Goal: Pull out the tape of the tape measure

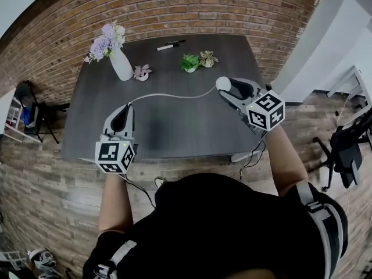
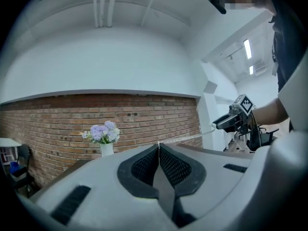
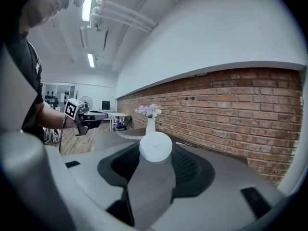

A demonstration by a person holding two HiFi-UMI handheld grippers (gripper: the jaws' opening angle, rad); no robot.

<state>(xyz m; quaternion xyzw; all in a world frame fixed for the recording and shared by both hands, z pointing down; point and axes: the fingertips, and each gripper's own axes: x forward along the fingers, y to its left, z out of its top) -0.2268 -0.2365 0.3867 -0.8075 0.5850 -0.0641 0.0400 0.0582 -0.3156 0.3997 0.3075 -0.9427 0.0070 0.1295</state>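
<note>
I am standing at a dark table (image 1: 174, 127) that is backing onto a brick wall (image 1: 174, 4), with wood flooring (image 1: 35, 167) showing around it. I am holding both grippers out over the near half of the table, well apart from each other.

My left gripper (image 2: 159, 146) is pointing about level, and its jaws are pressing together with only the thin end of the tape (image 1: 174, 96) nipped between their tips. My right gripper (image 1: 226, 88) is tilting slightly downward; its jaws are standing fairly wide and clamping the round white tape measure (image 3: 155, 147) between their pads.

The tape is running out of the tape measure in a long, gently curving white line across the table to my left gripper. I cannot tell whether it is touching the tabletop anywhere along the way.

At the far left of the table a white vase (image 1: 121, 64) is standing upright, holding lilac flowers (image 1: 107, 39). Just beside it a small pink plant (image 1: 142, 71) is sitting, and two small green plants (image 1: 197, 60) are sitting further right. A marker (image 1: 170, 45) is lying near the far edge.
</note>
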